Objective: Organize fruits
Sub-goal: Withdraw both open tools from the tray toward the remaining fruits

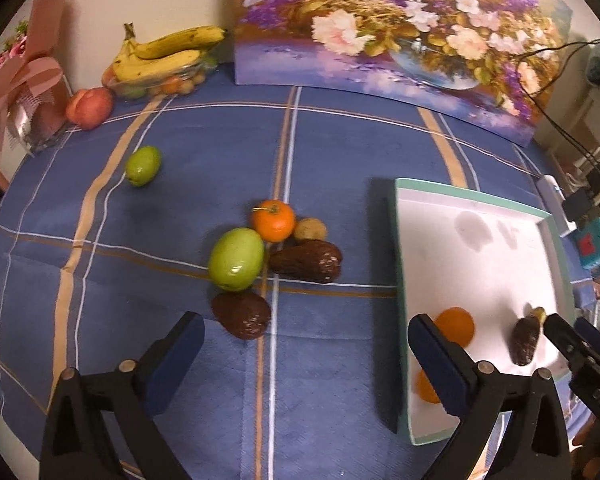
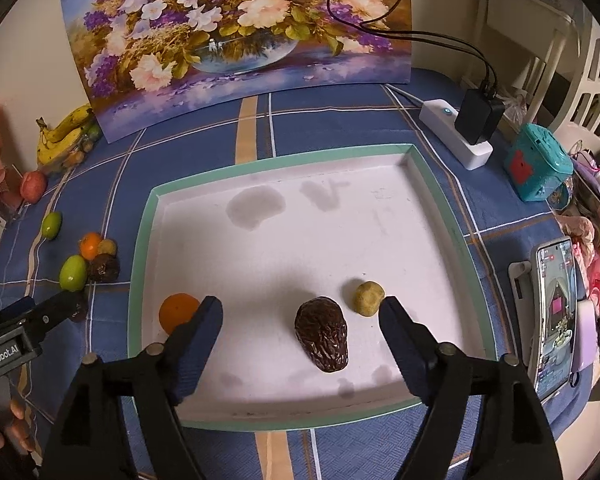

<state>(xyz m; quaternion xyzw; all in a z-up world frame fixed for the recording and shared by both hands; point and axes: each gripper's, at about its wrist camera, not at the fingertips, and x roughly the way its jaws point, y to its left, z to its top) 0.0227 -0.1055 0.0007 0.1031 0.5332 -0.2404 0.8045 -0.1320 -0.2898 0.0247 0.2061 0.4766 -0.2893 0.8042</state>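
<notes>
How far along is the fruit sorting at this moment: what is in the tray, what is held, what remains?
Done: the tray holds an orange, a brown date and a small tan fruit. In hand: nothing; the left claw and the right claw are both open. Left on the cloth: two green fruits, another orange, two brown dates, a tan fruit.

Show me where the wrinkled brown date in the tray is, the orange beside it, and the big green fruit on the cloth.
wrinkled brown date (image 2: 322, 334), right wrist view, middle of its body.
orange (image 2: 176, 312), right wrist view, its visible left half.
big green fruit (image 1: 236, 259), left wrist view, centre of its skin.
</notes>
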